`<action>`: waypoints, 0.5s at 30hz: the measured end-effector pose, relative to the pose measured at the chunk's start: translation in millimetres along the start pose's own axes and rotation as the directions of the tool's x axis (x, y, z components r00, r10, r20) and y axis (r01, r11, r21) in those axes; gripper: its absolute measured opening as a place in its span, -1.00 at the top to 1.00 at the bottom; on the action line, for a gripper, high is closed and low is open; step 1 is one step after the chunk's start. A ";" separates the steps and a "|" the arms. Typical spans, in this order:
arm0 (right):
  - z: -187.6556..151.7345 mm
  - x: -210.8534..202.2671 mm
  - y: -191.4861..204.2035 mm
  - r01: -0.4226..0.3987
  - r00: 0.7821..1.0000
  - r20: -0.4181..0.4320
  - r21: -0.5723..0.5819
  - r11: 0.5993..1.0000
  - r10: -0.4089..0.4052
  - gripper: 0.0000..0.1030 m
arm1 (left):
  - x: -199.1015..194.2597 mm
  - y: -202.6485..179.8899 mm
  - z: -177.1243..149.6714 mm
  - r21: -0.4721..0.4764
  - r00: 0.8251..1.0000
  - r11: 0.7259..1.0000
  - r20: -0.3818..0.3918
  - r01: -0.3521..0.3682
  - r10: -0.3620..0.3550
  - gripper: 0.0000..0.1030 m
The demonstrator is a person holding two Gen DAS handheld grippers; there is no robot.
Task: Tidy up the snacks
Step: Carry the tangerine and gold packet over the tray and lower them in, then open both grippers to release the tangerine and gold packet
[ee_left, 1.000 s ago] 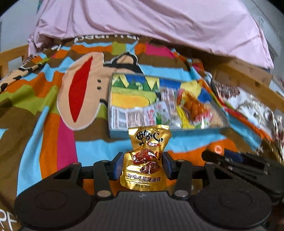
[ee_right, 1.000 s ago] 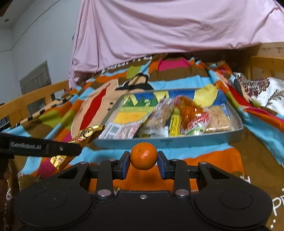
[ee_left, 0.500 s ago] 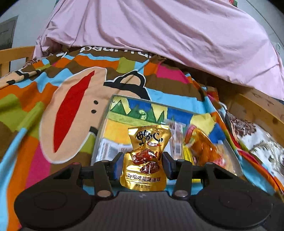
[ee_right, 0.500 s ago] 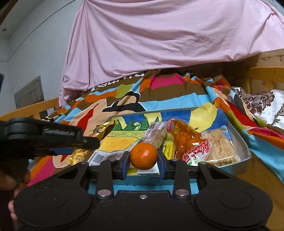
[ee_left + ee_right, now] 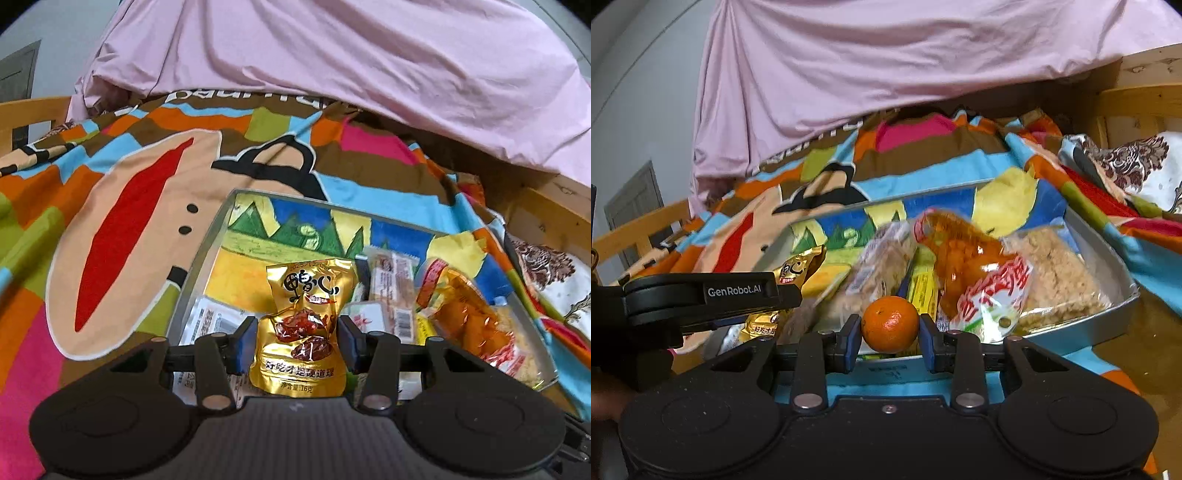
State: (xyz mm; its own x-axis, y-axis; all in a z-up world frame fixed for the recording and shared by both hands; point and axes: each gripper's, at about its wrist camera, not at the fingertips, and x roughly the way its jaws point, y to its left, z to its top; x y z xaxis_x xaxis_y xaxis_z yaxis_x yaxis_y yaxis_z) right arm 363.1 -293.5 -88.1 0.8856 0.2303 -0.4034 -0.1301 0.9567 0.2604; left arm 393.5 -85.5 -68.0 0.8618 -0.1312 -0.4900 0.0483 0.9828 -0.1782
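- Gold foil, one snack pouch (image 5: 301, 328), stood upright between the left gripper (image 5: 297, 341) fingers, which pinched it at its waist, above the near left part of the tray.
- One small mandarin orange (image 5: 890, 324) was clamped between the right gripper (image 5: 890, 341) fingers, just over the tray's near rim.
- One grey metal tray (image 5: 201, 258), its floor painted with green hills, lay on a patchwork bedspread (image 5: 122, 229).
- Inside lay two pale rice-cracker packs, one orange-tinted bag (image 5: 964, 269), one yellow bar (image 5: 921, 284) and one white labelled packet; others were too hidden to count.
- One pink sheet (image 5: 332, 59) hung behind.
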 end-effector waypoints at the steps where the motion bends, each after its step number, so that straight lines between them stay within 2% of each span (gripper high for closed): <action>1: -0.3 0.5 0.4 0.001 1.000 0.001 -0.002 1.000 -0.001 0.31 | 1.8 0.6 -1.8 0.001 1.000 1.000 -0.002 -0.003 0.003 0.02; 15: -0.9 9.1 2.5 0.009 1.000 -0.007 -0.015 1.000 -0.009 0.31 | 11.3 7.1 -14.1 -0.013 0.999 1.000 -0.027 -0.020 0.019 0.01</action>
State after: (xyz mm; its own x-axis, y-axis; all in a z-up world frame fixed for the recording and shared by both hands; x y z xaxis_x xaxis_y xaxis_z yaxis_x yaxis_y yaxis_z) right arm 370.4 -288.9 -91.9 0.8837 0.2227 -0.4117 -0.1286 0.9612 0.2440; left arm 396.5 -81.8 -86.9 0.8487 -0.1157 -0.5160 0.0247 0.9834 -0.1799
